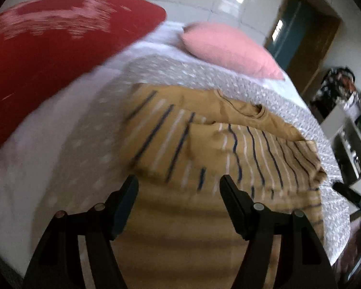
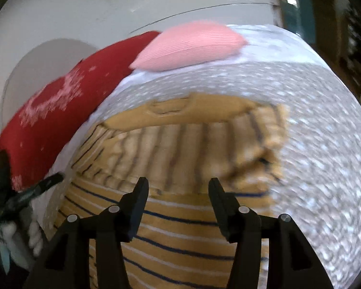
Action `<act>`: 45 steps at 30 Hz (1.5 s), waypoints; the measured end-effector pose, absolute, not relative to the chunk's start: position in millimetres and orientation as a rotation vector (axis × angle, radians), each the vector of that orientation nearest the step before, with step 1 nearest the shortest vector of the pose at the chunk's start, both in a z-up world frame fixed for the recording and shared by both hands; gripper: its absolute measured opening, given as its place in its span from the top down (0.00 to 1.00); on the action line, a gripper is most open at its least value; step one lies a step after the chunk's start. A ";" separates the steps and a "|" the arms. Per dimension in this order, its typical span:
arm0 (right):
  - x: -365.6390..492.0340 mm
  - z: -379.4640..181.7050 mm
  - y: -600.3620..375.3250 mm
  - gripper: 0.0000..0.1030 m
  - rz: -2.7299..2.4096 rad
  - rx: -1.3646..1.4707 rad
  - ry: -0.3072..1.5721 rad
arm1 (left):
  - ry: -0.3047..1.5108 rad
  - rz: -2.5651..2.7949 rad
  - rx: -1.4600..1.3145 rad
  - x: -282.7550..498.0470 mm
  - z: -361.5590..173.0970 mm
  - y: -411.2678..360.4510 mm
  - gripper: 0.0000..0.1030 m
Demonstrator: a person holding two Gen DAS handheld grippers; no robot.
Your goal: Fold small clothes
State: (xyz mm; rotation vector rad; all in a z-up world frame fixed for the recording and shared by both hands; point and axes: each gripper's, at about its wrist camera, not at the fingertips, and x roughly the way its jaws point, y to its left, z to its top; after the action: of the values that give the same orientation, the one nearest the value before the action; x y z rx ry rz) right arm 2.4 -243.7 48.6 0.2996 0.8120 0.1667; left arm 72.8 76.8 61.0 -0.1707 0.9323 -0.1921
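A mustard-yellow top [image 1: 204, 144] with navy and white stripes lies on the speckled grey bedspread [image 1: 170, 69], its sleeves folded in over the body and its neckline at the far side. My left gripper [image 1: 179, 180] hovers open above the top's near part, with nothing between its black fingers. In the right wrist view the same top [image 2: 180, 219] fills the middle, with a bunched sleeve at its right side. My right gripper [image 2: 178, 183] hangs open over the top, its fingers apart from the cloth. Both views are blurred by motion.
A red cushion [image 1: 48, 55] with a white pattern and a pink pillow [image 1: 228, 48] lie at the head of the bed. A doorway [image 1: 298, 36] and shelves with clutter [image 1: 349, 125] stand to the right. A person's white-gloved hand [image 2: 33, 238] shows at the left edge.
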 end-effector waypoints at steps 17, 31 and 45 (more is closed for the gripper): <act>-51.6 0.7 -345.5 0.45 0.033 0.530 0.798 | 0.978 -0.055 -0.041 143.6 39.7 48.4 0.86; -103.0 -32.6 -323.1 0.41 0.204 0.652 0.864 | 1.002 -0.064 -0.213 -3.2 38.7 144.1 0.49; -157.1 -67.0 -284.6 0.41 0.506 0.858 0.907 | 0.977 -0.218 -0.403 -101.7 7.7 119.7 0.48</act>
State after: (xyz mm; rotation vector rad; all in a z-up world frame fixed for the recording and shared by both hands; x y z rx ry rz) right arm -157.1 -284.6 -67.0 0.8580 0.9067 0.5063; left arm -101.7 119.7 7.7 -0.4033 0.9765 -0.2176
